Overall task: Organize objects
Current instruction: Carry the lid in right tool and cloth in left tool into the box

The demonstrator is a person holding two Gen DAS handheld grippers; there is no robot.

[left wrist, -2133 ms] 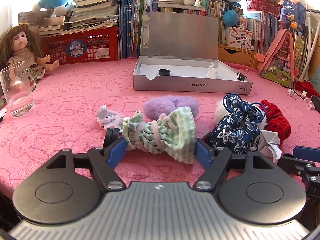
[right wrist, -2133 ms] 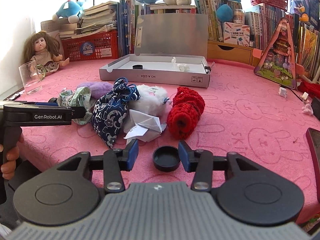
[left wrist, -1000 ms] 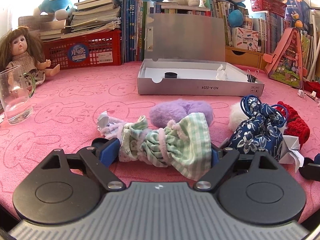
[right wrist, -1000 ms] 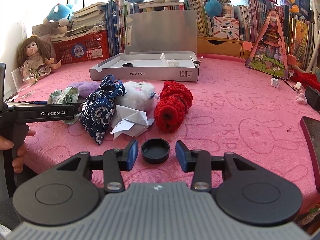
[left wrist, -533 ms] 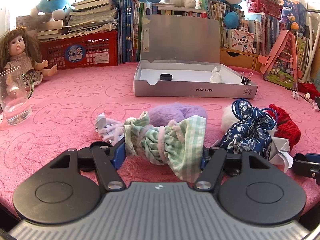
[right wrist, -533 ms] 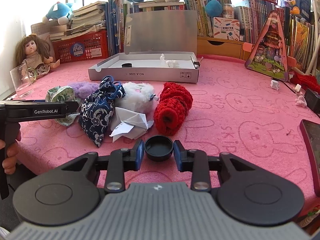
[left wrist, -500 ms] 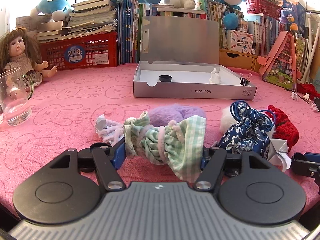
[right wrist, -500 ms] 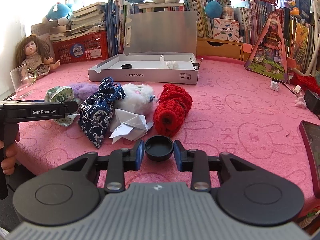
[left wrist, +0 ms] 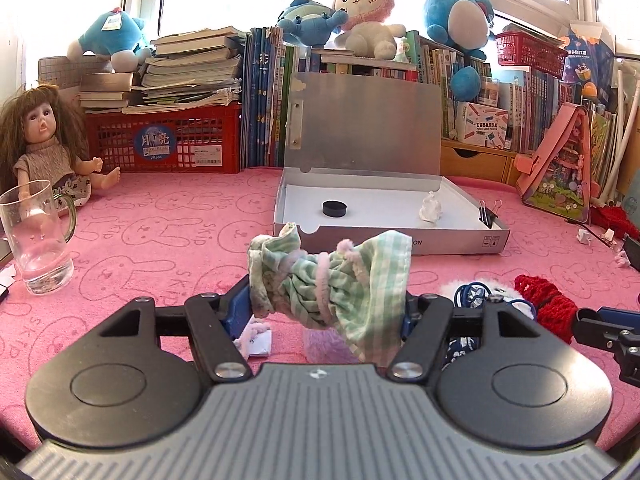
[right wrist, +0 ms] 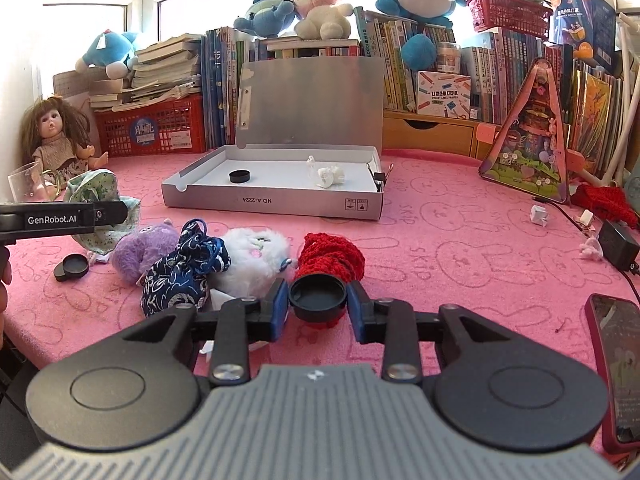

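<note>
Rising off the pink surface [right wrist: 460, 248], both loads have left the spots where they lay a moment ago. Nearest, the right hand-held gripper [right wrist: 319, 307] is clamped on a black cap [right wrist: 318, 297]. The left hand-held gripper [left wrist: 326, 312] pinches the green checked cloth [left wrist: 332, 280], now hanging in front of the grey box [left wrist: 400, 242]. Behind the box front wall, another black cap [left wrist: 334, 209] already rests. Both pickups look done; carrying to the box seems next.
</note>
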